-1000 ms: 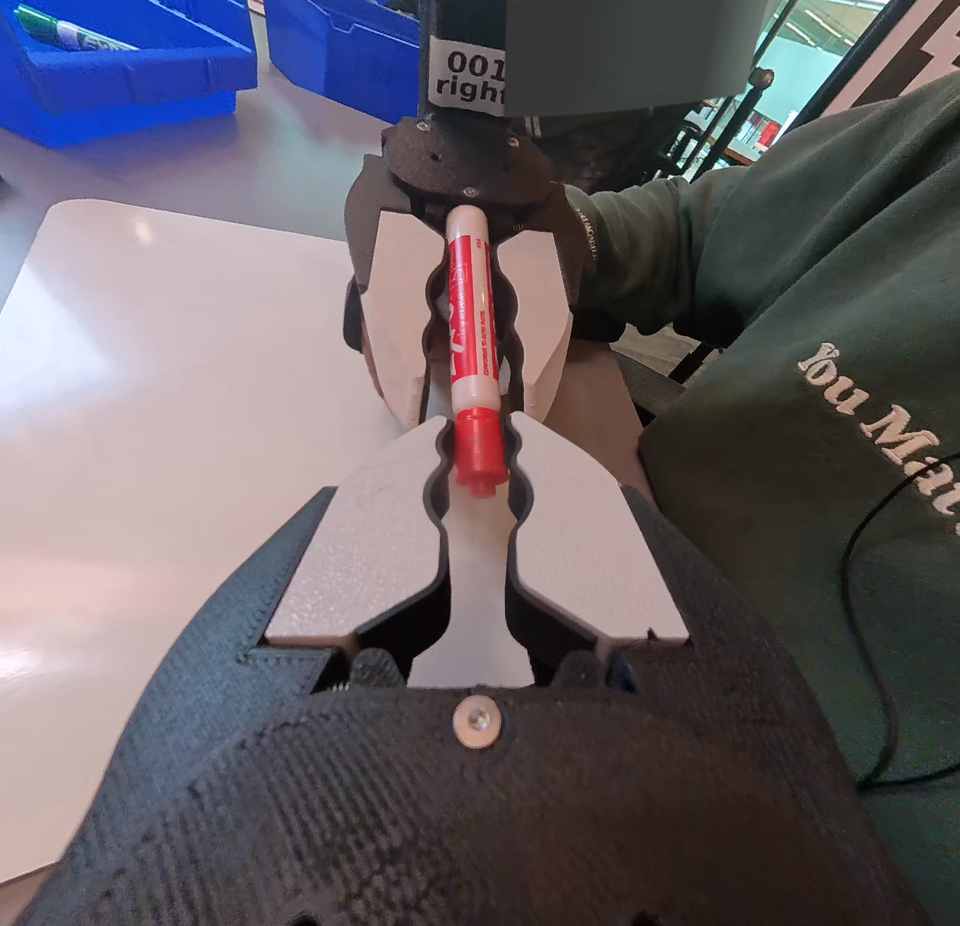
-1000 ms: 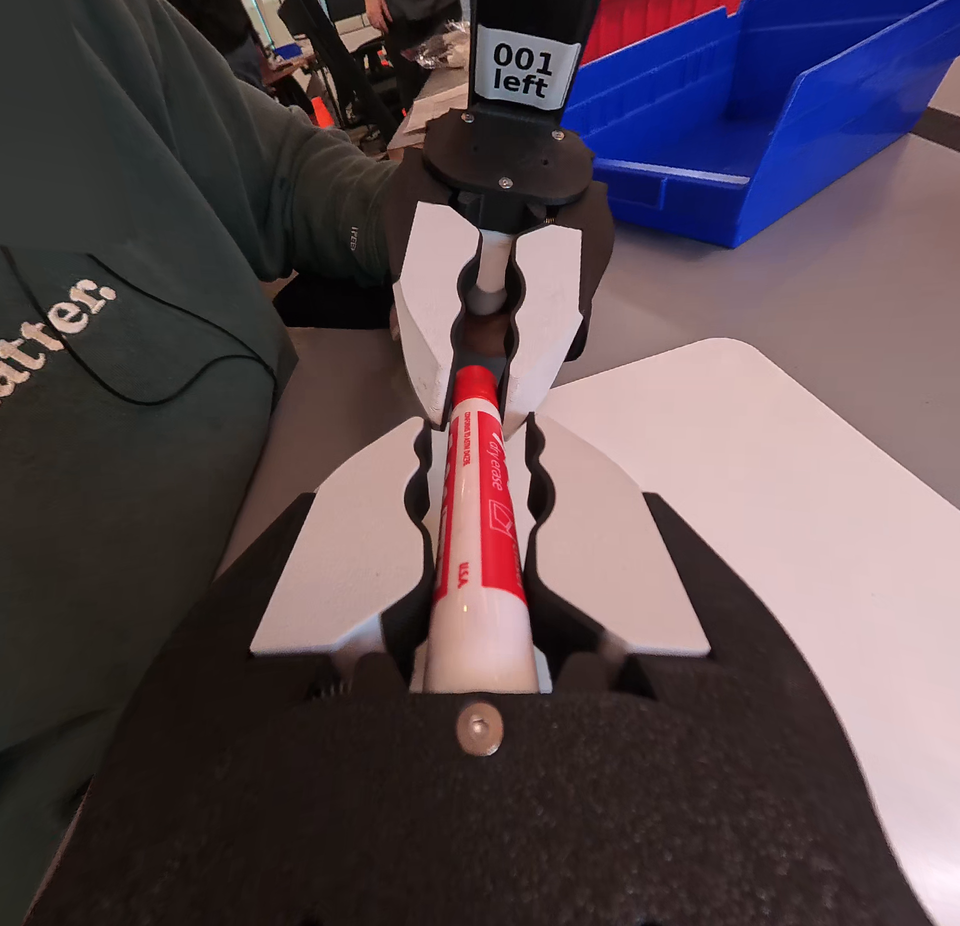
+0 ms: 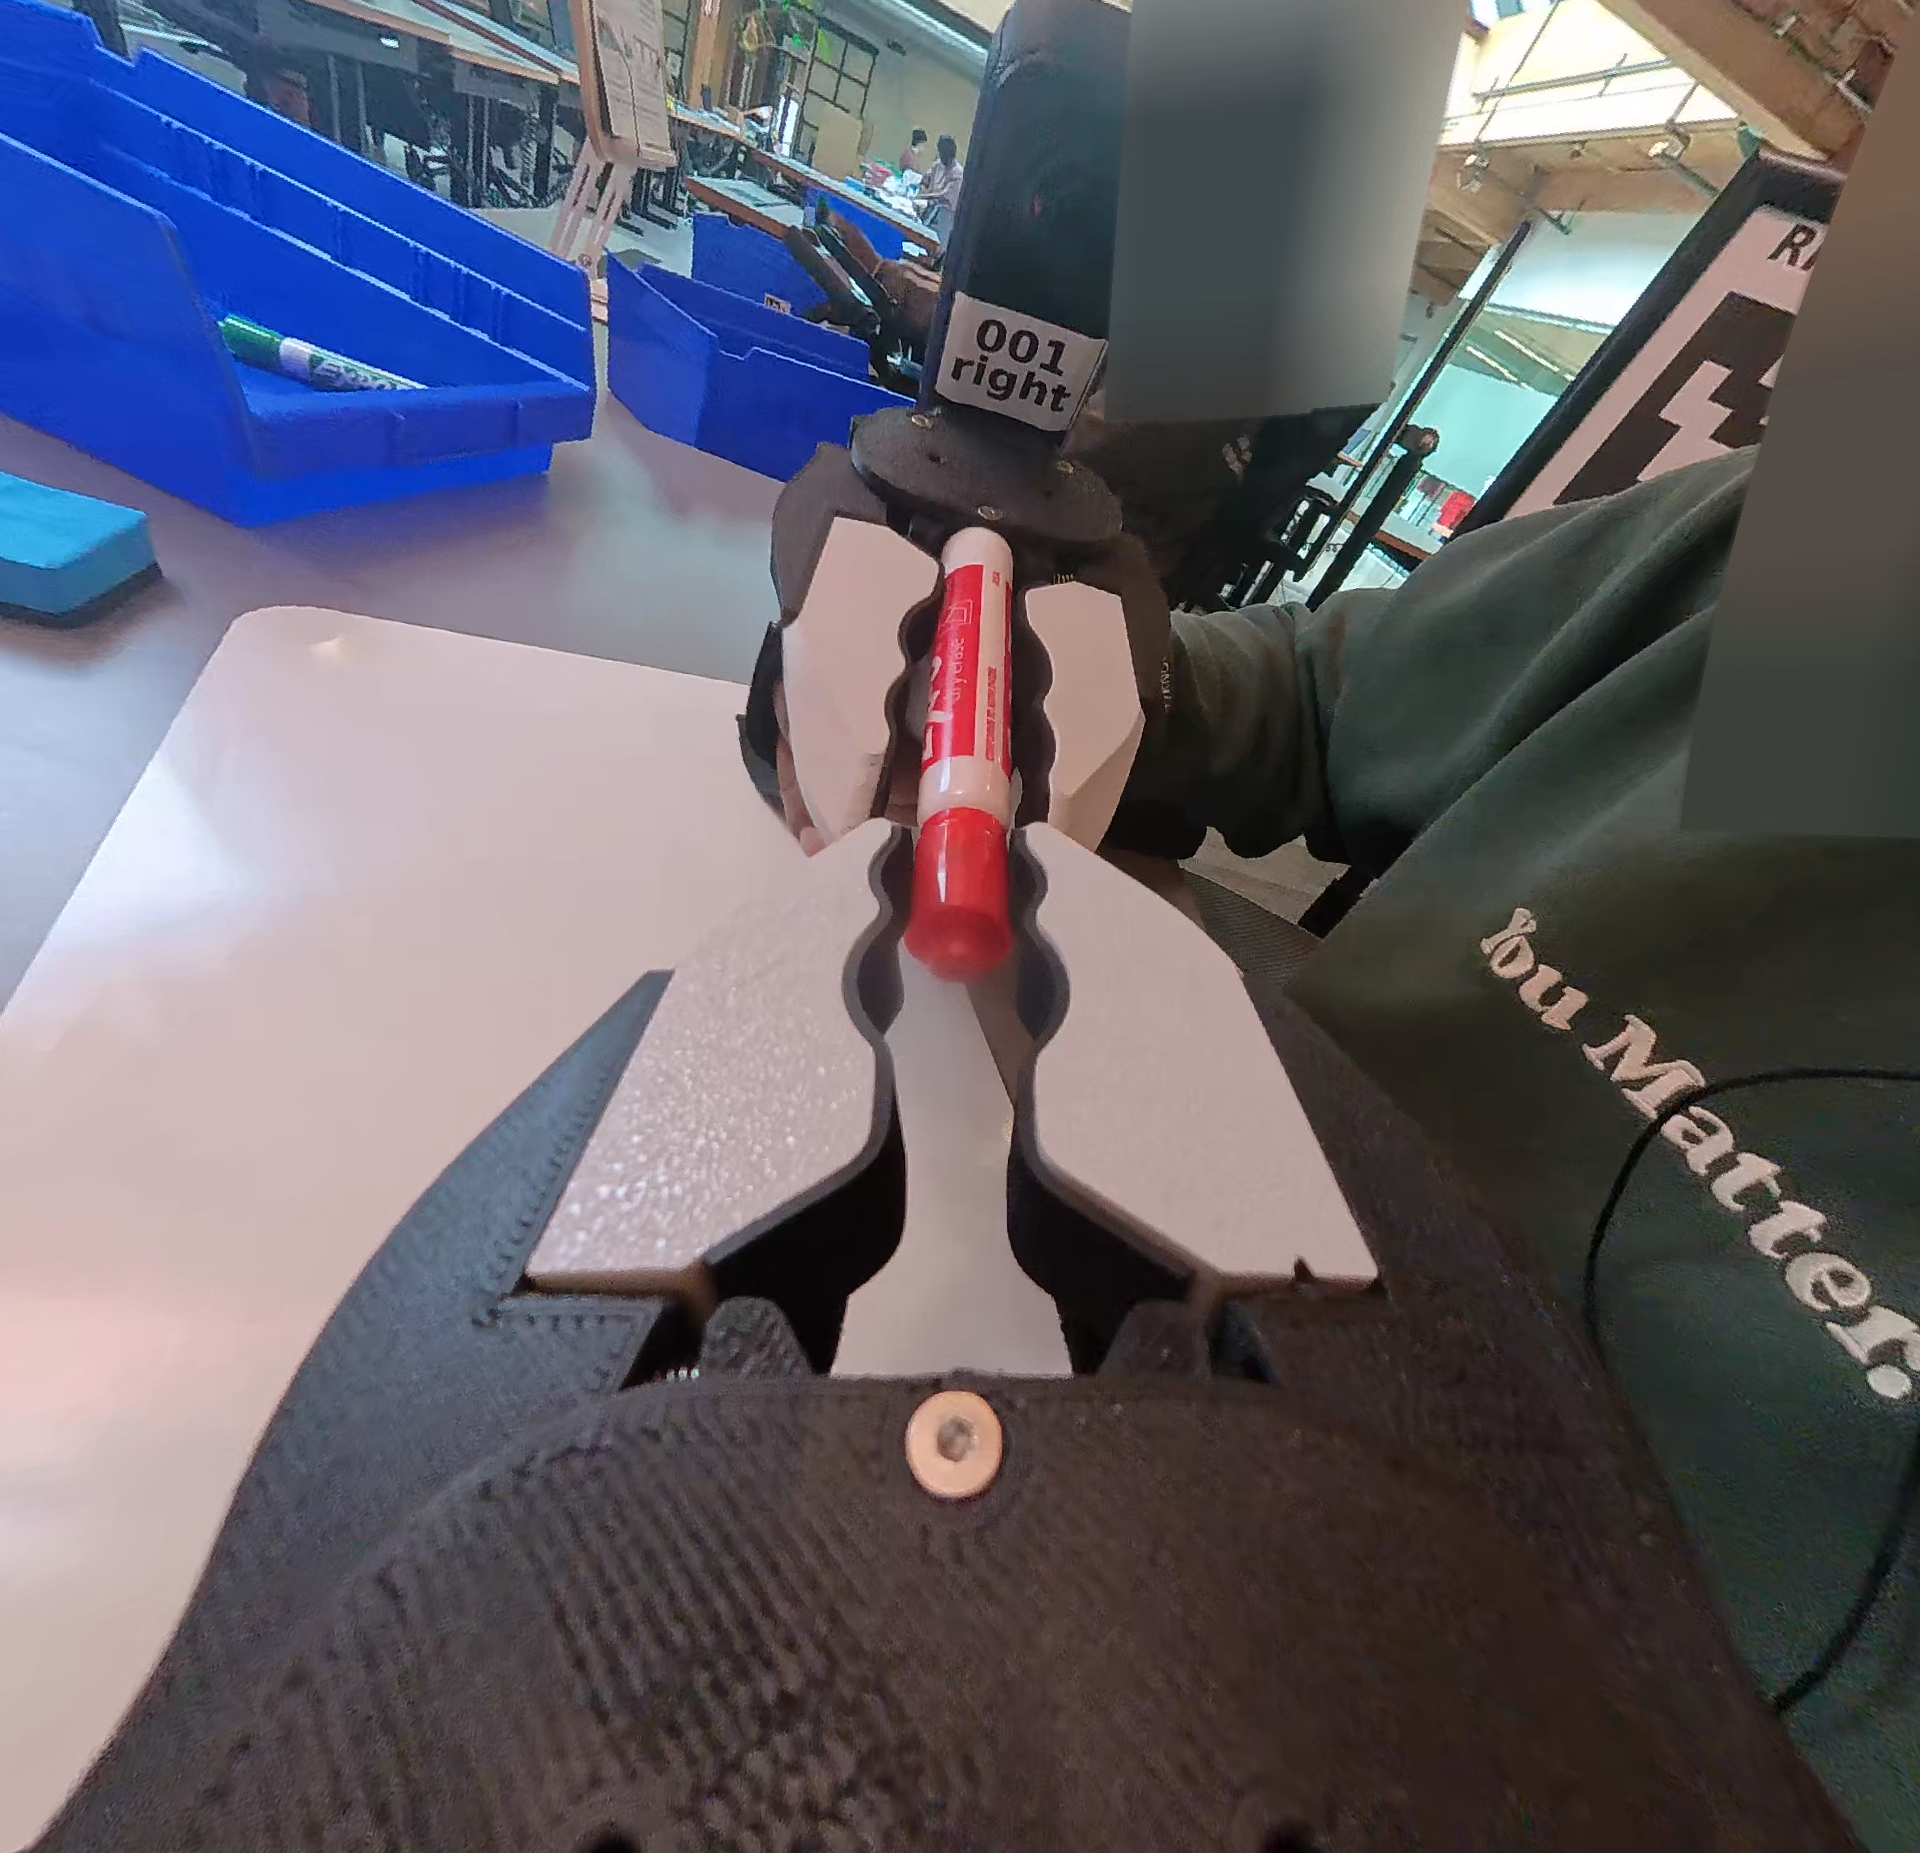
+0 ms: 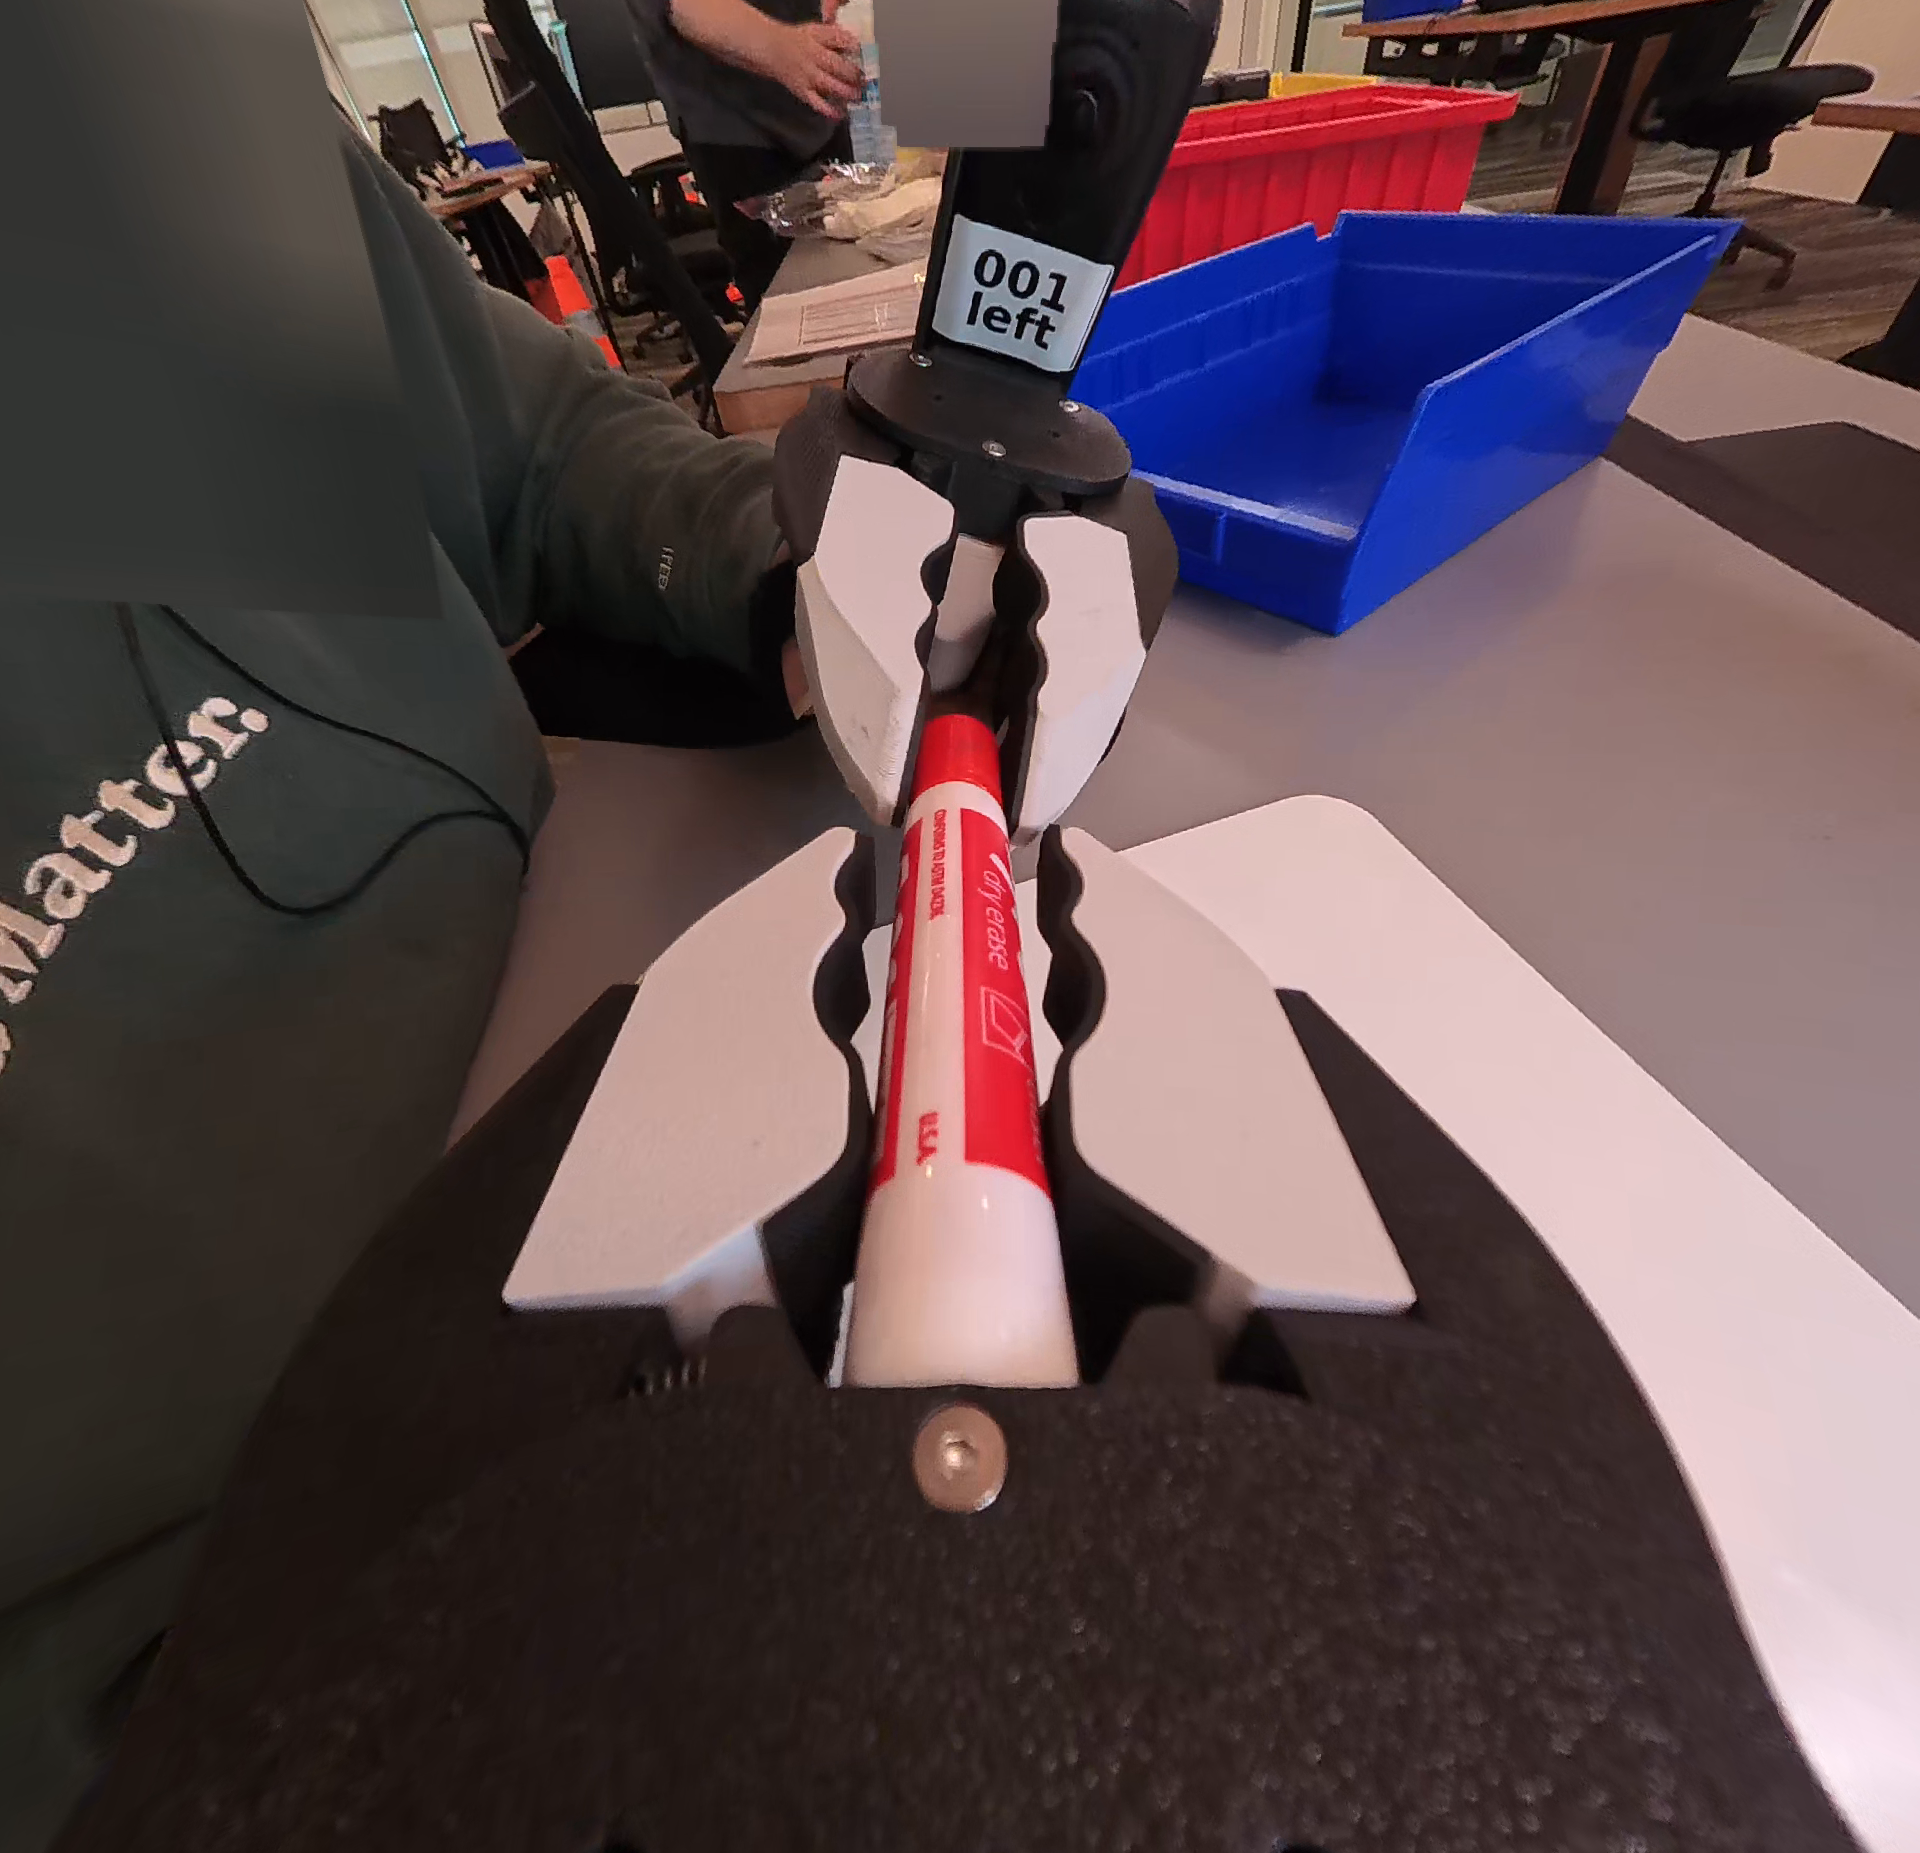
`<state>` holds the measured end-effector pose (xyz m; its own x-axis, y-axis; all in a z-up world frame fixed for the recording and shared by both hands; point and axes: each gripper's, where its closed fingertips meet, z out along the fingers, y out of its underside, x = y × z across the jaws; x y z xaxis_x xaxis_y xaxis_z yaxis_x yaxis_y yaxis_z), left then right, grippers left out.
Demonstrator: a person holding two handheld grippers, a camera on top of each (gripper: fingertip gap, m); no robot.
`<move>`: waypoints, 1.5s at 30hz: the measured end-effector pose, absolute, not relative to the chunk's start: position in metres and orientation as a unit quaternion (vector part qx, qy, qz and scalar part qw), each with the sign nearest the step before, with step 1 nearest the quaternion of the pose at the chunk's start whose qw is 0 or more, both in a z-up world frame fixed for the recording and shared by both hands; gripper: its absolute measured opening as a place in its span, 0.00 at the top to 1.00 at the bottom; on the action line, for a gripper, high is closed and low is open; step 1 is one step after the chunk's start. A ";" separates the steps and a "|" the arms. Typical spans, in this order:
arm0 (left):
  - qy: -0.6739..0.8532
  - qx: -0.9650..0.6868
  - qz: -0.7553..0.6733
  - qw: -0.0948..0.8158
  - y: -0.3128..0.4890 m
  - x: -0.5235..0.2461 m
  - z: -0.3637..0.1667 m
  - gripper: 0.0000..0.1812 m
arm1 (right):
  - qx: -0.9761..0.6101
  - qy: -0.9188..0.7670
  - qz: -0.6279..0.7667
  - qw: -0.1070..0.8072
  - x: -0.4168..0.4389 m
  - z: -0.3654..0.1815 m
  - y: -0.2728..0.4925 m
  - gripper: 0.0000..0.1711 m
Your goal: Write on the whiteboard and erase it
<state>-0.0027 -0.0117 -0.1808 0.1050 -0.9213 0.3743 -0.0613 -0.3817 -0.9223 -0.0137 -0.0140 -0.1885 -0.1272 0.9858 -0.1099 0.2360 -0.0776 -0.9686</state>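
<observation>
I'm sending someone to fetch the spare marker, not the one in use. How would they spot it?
Look past the white whiteboard to the blue bins at the table's far side. The green marker lies alone inside the nearest bin, beyond the blue eraser. Its green cap sets it apart from the red marker held between the grippers.

There are two grippers: the left gripper point(image 3: 956, 946) and the right gripper point(image 4: 951, 873). There are two markers: one red marker point(image 4: 961, 1055) and one green marker point(image 3: 312, 361). There is one whiteboard point(image 3: 395, 868) and one eraser point(image 3: 62, 556). In the left wrist view three blue bins point(image 3: 416, 432) can be counted; in the right wrist view, one blue bin point(image 4: 1455, 453) and one red bin point(image 4: 1320, 167).
</observation>
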 end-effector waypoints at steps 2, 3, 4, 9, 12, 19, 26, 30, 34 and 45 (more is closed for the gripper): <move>0.393 -0.628 -0.542 0.397 -0.010 -0.002 -0.179 0.90 | -0.541 -0.557 0.505 0.378 -0.013 -0.186 -0.012 0.81; 0.393 -0.626 -0.541 0.401 -0.009 -0.002 -0.177 0.90 | -0.540 -0.552 0.510 0.378 -0.014 -0.184 -0.011 0.81; 0.393 -0.626 -0.541 0.402 -0.007 -0.003 -0.176 0.90 | -0.540 -0.549 0.513 0.380 -0.014 -0.182 -0.010 0.81; 0.396 -0.627 -0.530 0.411 -0.006 -0.007 -0.173 0.90 | -0.529 -0.508 0.542 0.410 -0.004 -0.163 0.000 0.82; 0.311 -0.667 -0.509 0.446 0.035 -0.075 -0.176 0.90 | -0.525 -0.399 0.538 0.526 0.069 -0.117 0.053 0.81; 0.373 -0.672 -0.415 0.487 0.037 -0.070 -0.176 0.90 | -0.590 -0.474 0.459 0.466 0.048 -0.171 0.052 0.80; 0.417 -0.685 -0.312 0.510 0.023 -0.077 -0.192 0.90 | -0.634 -0.523 0.377 0.427 0.026 -0.209 0.052 0.80; 0.404 -0.697 -0.301 0.510 0.017 -0.097 -0.206 0.90 | -0.650 -0.559 0.320 0.402 0.012 -0.228 0.052 0.80; 0.378 -0.707 -0.308 0.512 0.016 -0.113 -0.210 0.90 | -0.645 -0.624 0.245 0.367 -0.008 -0.244 0.053 0.80; 0.338 -0.699 -0.407 0.481 0.004 -0.116 -0.213 0.90 | -0.581 -0.755 0.093 0.289 -0.058 -0.264 0.064 0.81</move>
<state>-0.1157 0.0043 -0.2131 0.4397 -0.8645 0.2436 -0.0803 -0.3079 -0.9480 -0.0576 0.0636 -0.2639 -0.1586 0.9311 0.3284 0.8238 0.3082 -0.4758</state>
